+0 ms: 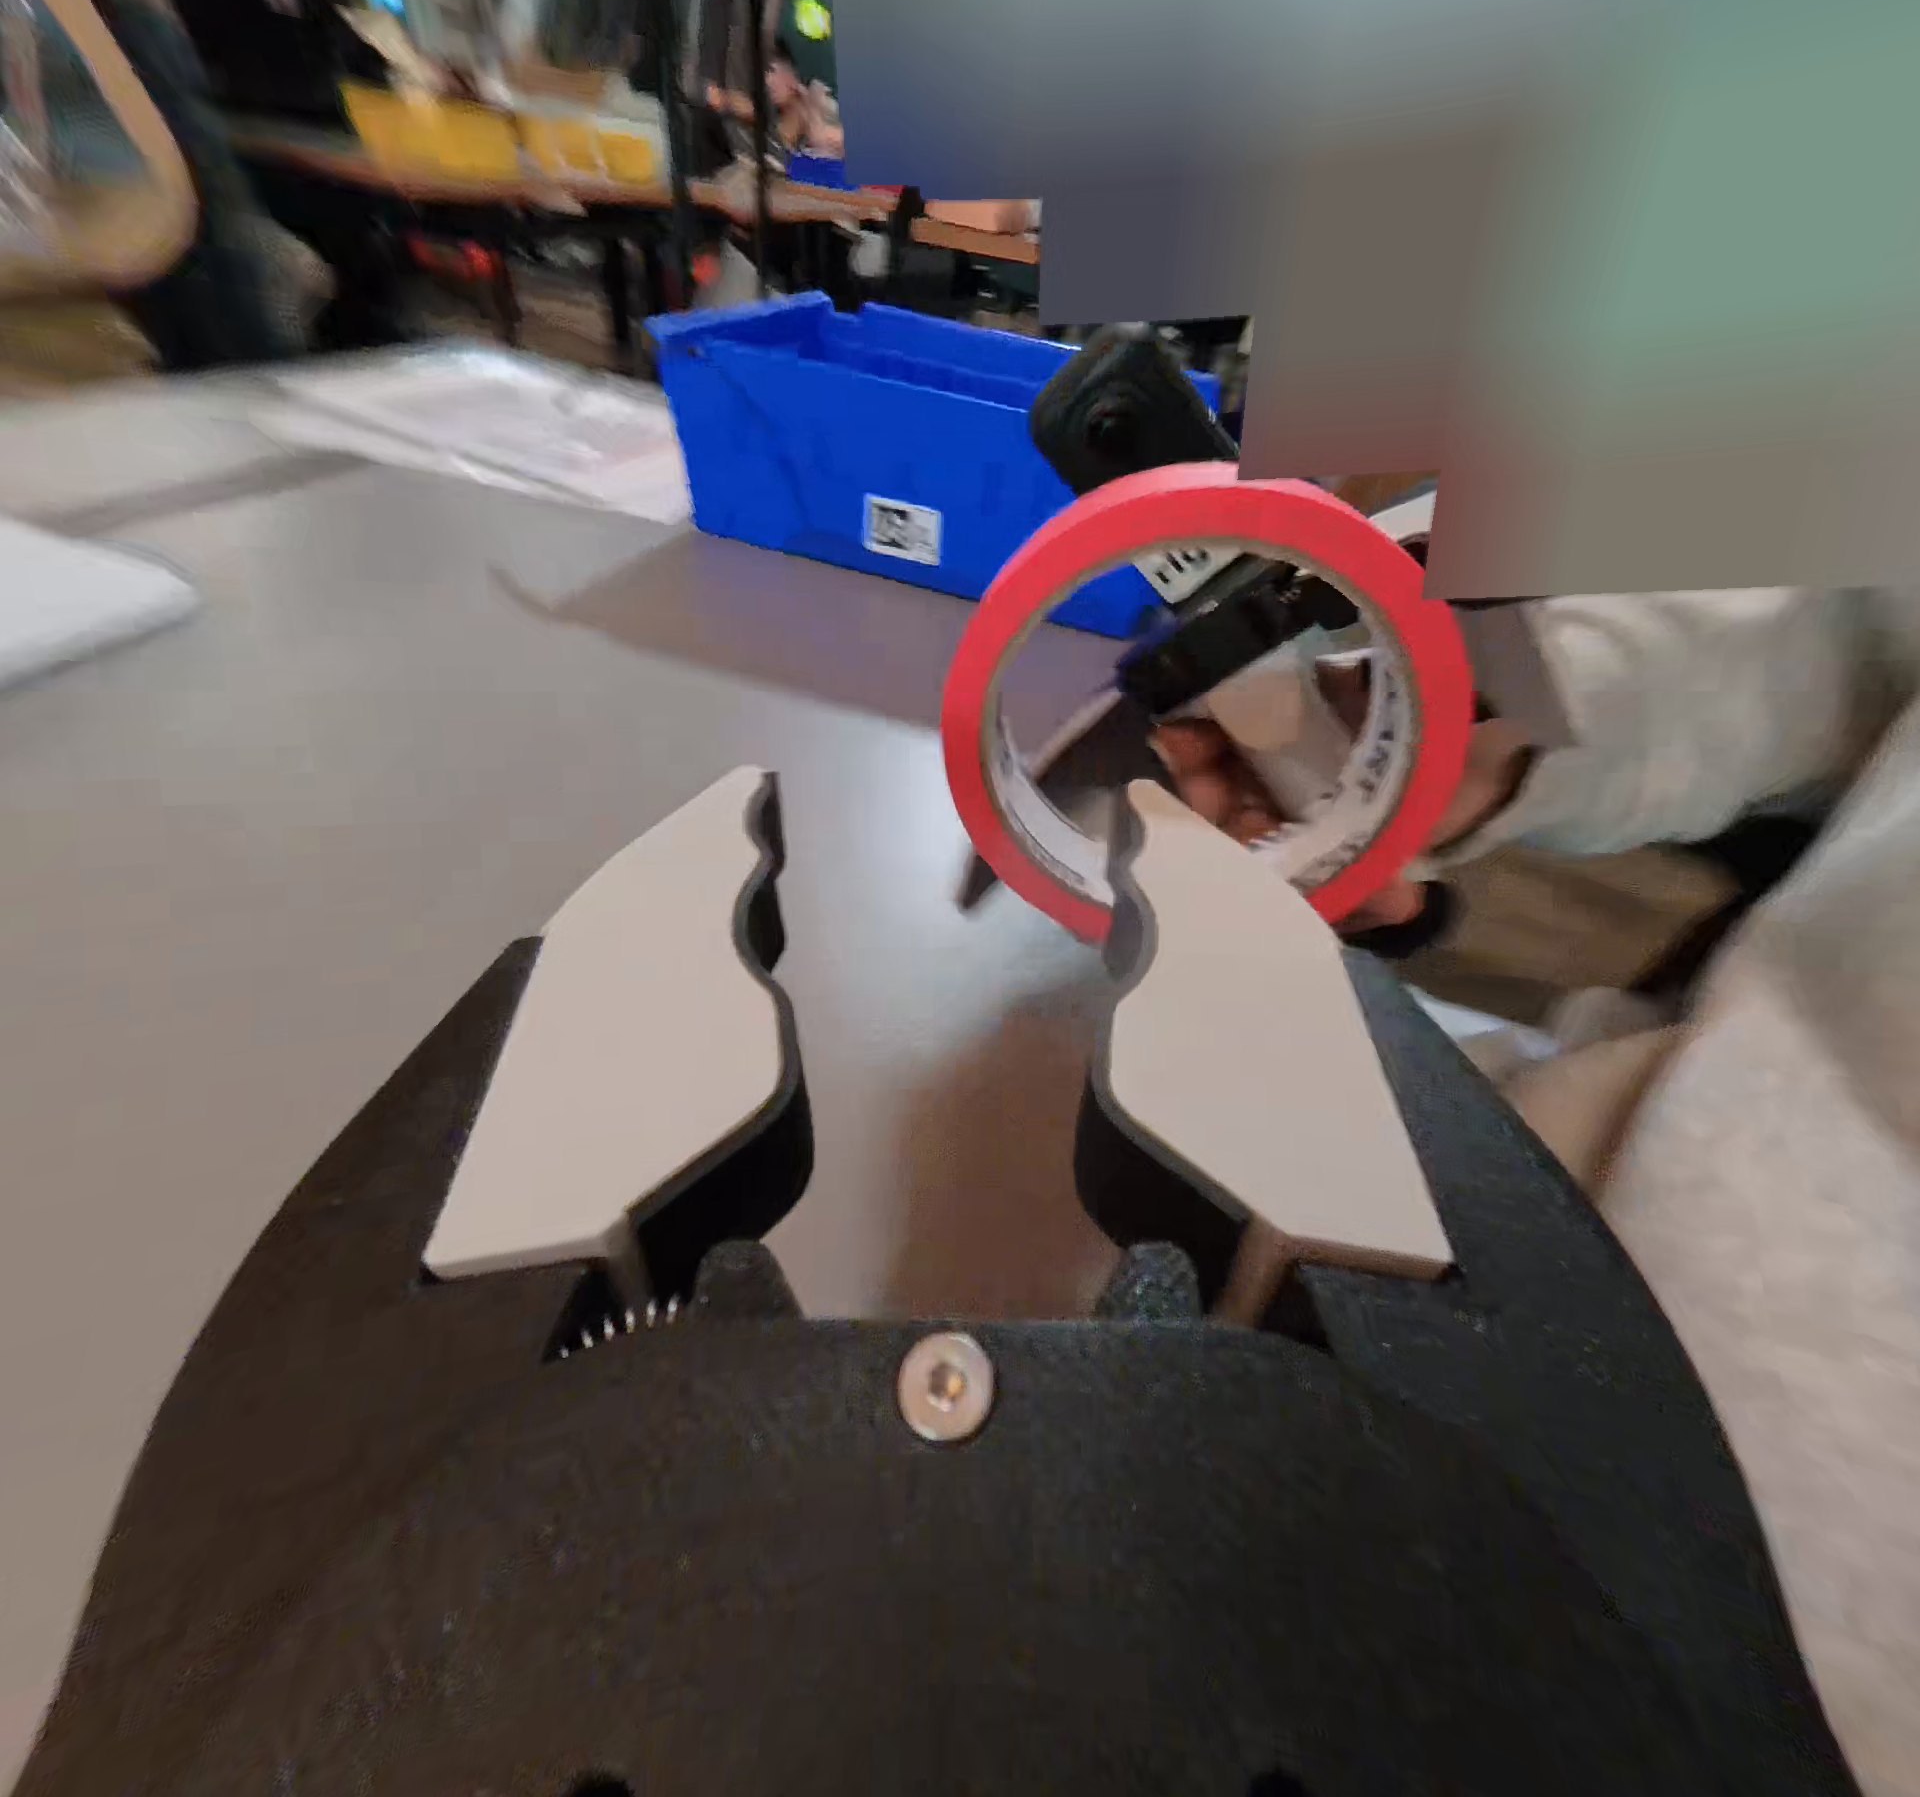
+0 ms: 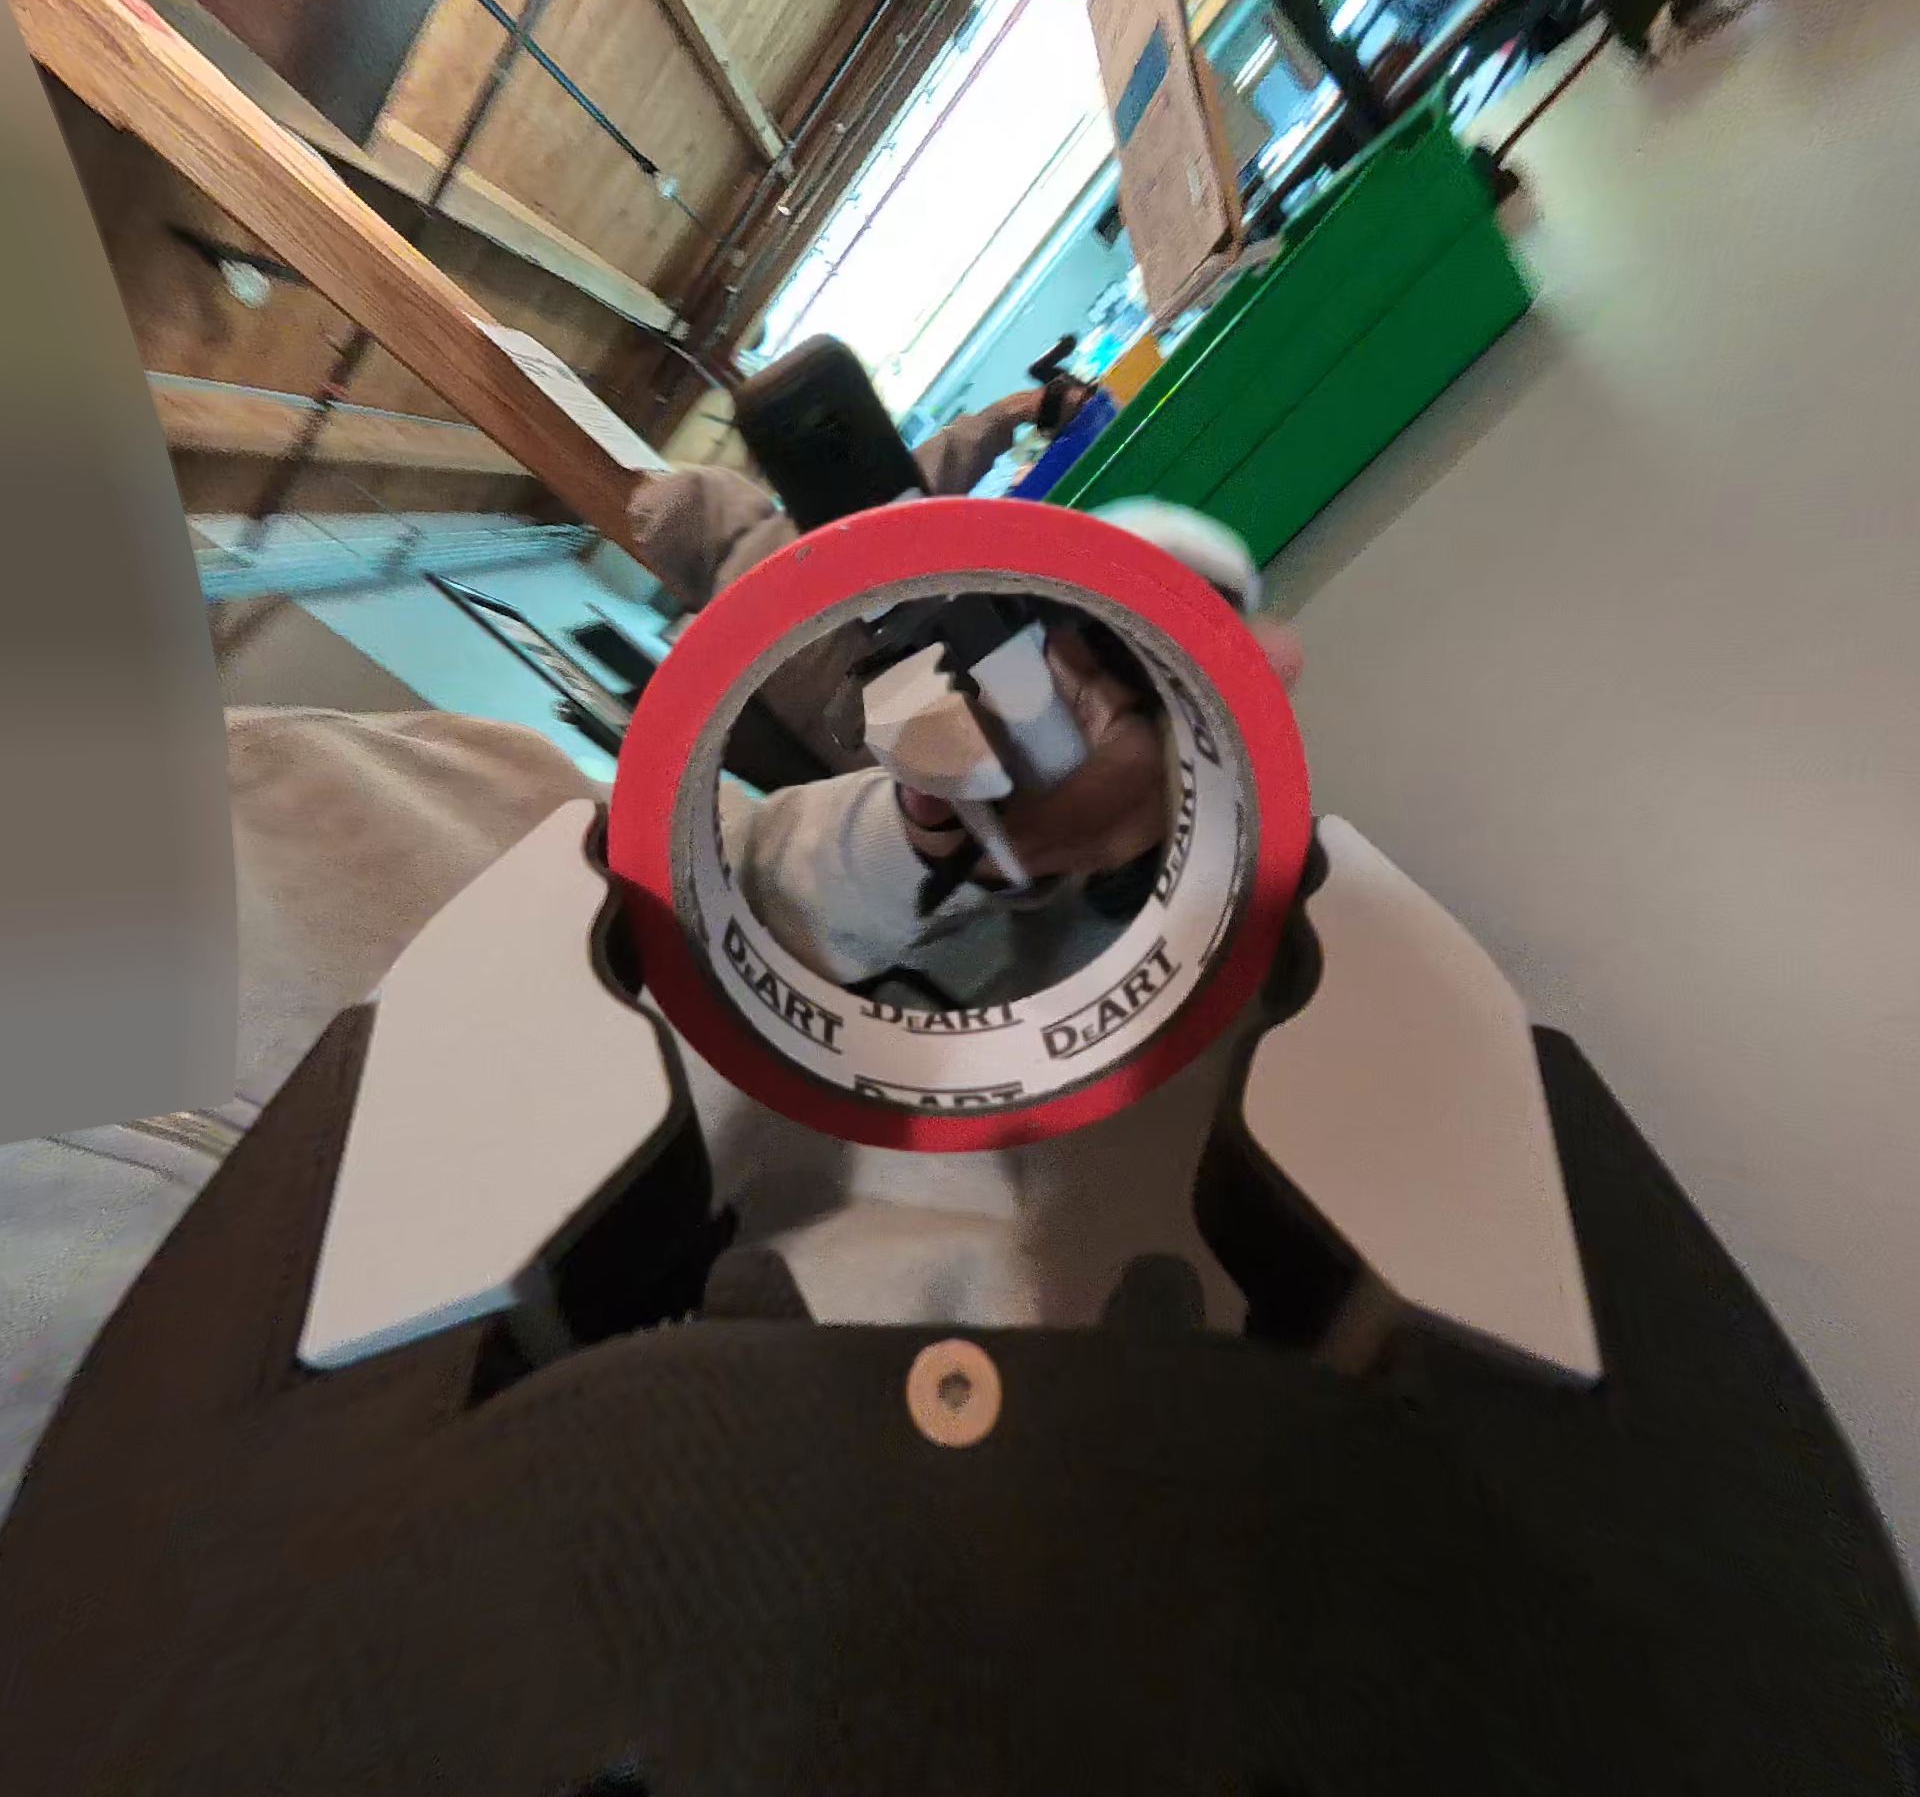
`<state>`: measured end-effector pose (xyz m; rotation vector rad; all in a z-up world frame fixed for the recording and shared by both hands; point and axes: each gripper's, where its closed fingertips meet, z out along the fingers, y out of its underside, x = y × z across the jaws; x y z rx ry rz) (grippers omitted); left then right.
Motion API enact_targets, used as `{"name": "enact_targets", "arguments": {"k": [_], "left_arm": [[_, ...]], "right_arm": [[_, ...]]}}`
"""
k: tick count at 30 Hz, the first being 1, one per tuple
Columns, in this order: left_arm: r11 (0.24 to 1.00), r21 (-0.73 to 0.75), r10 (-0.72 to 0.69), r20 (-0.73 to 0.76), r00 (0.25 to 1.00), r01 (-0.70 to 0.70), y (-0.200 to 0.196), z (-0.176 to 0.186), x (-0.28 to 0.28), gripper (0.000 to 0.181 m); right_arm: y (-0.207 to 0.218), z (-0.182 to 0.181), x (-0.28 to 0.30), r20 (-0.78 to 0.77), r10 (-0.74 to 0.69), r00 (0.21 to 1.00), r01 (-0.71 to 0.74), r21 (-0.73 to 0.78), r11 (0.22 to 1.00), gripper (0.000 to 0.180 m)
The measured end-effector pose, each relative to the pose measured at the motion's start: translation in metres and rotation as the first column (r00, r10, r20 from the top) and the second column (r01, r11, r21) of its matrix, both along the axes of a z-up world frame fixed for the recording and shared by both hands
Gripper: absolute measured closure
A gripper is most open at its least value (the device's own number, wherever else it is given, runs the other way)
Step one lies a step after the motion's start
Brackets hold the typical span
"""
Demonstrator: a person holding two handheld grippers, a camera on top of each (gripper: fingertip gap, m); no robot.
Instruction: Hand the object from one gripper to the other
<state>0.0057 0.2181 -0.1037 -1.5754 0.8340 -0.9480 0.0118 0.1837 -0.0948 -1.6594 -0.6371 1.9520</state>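
- Left claw (image 1: 945, 838): fingers spread, nothing between them; grey worktop (image 1: 416, 760) shows through the gap.
- Blue bin (image 1: 831, 438), the landmark: stands on the worktop, ahead of the left claw and slightly to its right, a white label on its near wall.
- Red tape roll (image 1: 1205, 698): in the air in front of the bin's right end, on edge, its hole facing the left wrist camera. Its lower rim sits just behind the left claw's right fingertip; whether they touch cannot be told.
- Right claw, left wrist view: dark parts visible through and behind the roll, to the right of the bin, with a hand (image 1: 1226, 781) in a pale sleeve.
- Right claw (image 2: 956, 854), own view: clenched on the red tape roll (image 2: 956, 1113), one finger pressed against each outer side of the ring.
- Through the roll's hole, right wrist view: the left claw and a hand (image 2: 1091, 791) holding it.
- Green bin (image 2: 1340, 334): upper right in the right wrist view, beyond the roll.
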Motion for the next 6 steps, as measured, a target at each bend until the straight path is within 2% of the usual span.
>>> {"name": "enact_targets", "arguments": {"k": [1,3,4,6], "left_arm": [[0.99,-0.121,-0.063,0.053,0.997,0.069,-0.004,-0.005,0.003,0.13],[0.892,-0.39,-0.153,0.217,0.964,0.23,-0.013,-0.013,0.012,0.121],[0.8,-0.498,-0.177,0.336,0.925,0.334,-0.019,-0.012,0.015,0.114],[0.562,-0.62,-0.151,0.574,0.805,0.548,-0.029,-0.004,0.019,0.089]], "right_arm": [[0.004,0.001,0.003,0.016,-0.038,0.999,0.036,0.076,0.996,0.059],[0.01,0.003,0.009,0.051,-0.101,0.994,0.085,0.255,0.963,0.059],[0.012,0.004,0.012,0.067,-0.129,0.989,0.098,0.35,0.932,0.059],[0.015,0.005,0.017,0.091,-0.191,0.977,0.117,0.517,0.848,0.059]]}}
